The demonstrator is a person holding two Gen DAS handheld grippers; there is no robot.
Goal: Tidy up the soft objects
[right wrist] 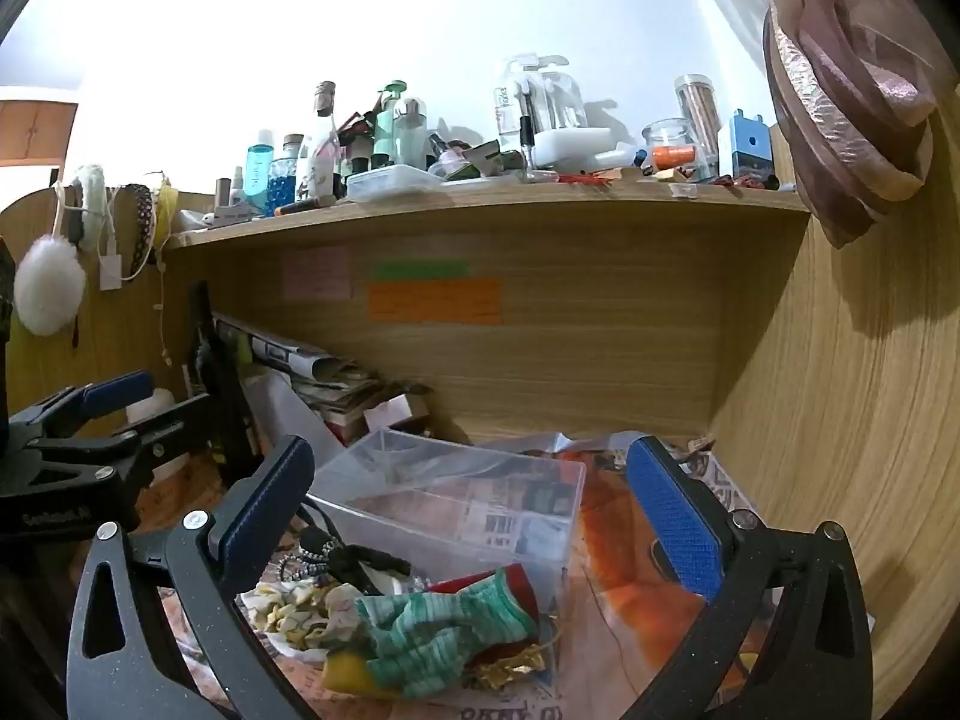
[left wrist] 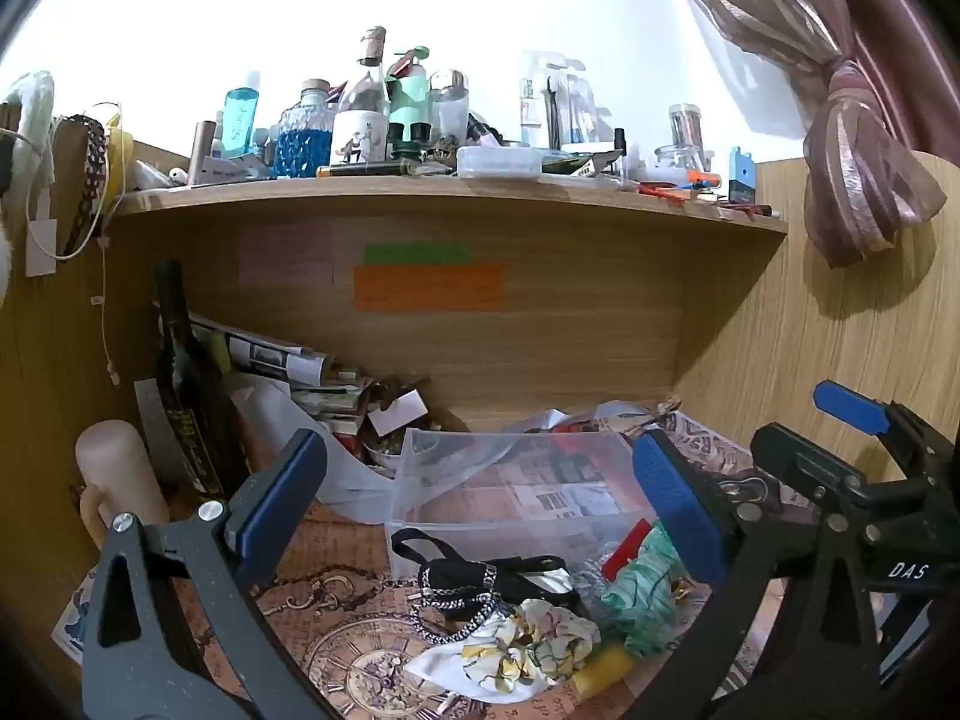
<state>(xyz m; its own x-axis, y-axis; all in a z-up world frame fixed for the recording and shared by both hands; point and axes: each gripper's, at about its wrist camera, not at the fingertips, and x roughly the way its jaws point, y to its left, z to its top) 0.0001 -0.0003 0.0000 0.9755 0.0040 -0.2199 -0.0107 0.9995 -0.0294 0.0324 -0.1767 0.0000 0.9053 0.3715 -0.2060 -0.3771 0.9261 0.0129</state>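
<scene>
Lying nearest, a green sock [right wrist: 444, 630], floral cloth [left wrist: 528, 648] and black band [left wrist: 468, 576] are heaped just before a clear bin [right wrist: 456, 498]. Both tongs, left [left wrist: 480, 516] and right [right wrist: 474, 516], are held spread, gripping nothing. Beyond, a cluttered shelf [left wrist: 420, 192] is seen.

Clear plastic bin [right wrist: 456, 498] upright on counter, open top, nothing inside. Soft pile just in front of bin: green-white striped sock [right wrist: 438, 630] crumpled, touching bin's near wall; floral cream-yellow cloth [left wrist: 516, 648] bunched left of sock; black strap with studded band [left wrist: 462, 582] looped behind floral cloth, against bin front; red piece [right wrist: 486, 585] between sock and bin; yellow piece [right wrist: 348, 672] under sock's near edge.
</scene>
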